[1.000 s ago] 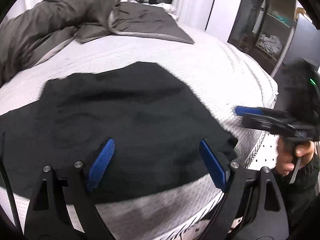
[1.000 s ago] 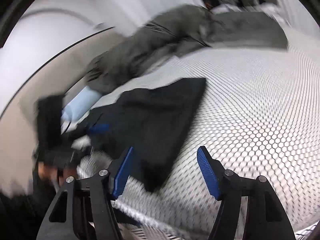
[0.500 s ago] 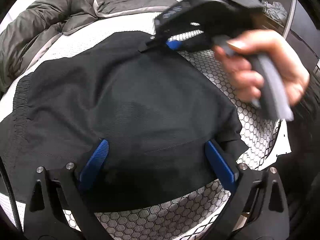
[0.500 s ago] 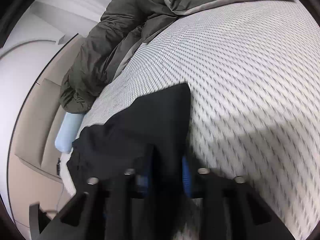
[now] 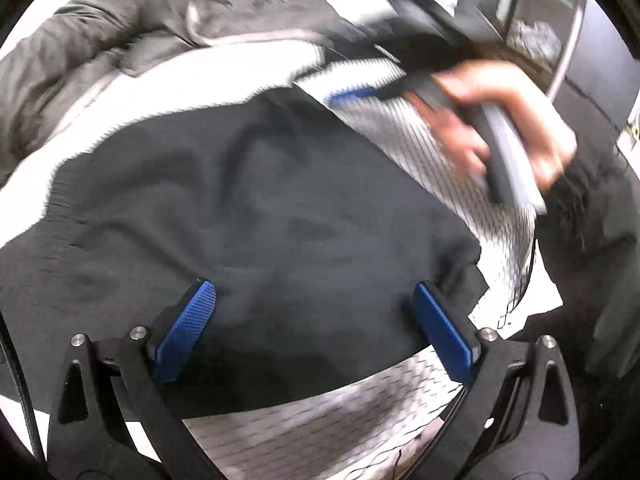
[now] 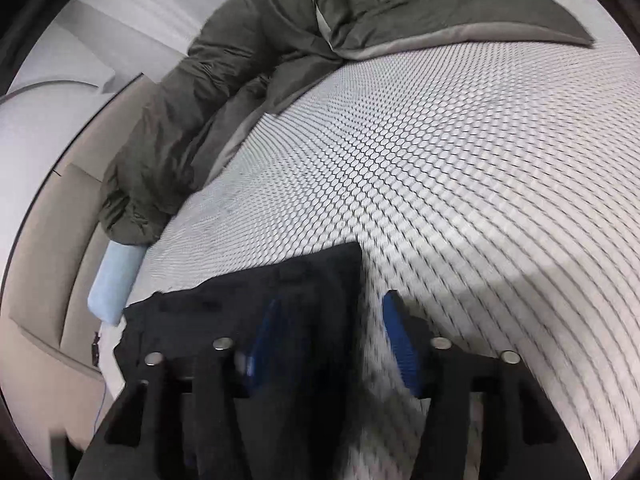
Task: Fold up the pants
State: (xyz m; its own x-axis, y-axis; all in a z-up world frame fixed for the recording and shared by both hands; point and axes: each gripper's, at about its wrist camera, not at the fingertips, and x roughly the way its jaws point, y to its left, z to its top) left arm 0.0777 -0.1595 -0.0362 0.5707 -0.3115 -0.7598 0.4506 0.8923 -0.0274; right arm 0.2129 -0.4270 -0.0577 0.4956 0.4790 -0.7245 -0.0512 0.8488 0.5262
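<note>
Black pants (image 5: pixel 260 200) lie spread on the white honeycomb-patterned bed sheet (image 5: pixel 320 432). My left gripper (image 5: pixel 316 320) hovers just over their near hem, open wide, with cloth below the blue pads (image 5: pixel 186 332) and nothing pinched. In the right wrist view the far corner of the pants (image 6: pixel 312 276) lies under my right gripper (image 6: pixel 332 340), whose jaws are opening. Its left pad is over the cloth and its right pad over bare sheet; neither presses on the cloth. The left wrist view shows a hand (image 5: pixel 500 120) holding that gripper at the pants' far right edge.
A rumpled grey-green duvet (image 6: pixel 248 92) is piled along the far side of the bed. A light blue roll (image 6: pixel 116 284) lies by the beige headboard (image 6: pixel 52 260). Dark shelving (image 5: pixel 536 20) stands beyond the bed's right edge (image 5: pixel 516 292).
The right gripper swung from beside the bed to the pants' far corner and closed on it; now its jaws have parted. The left gripper opened slightly wider, still over the near hem.
</note>
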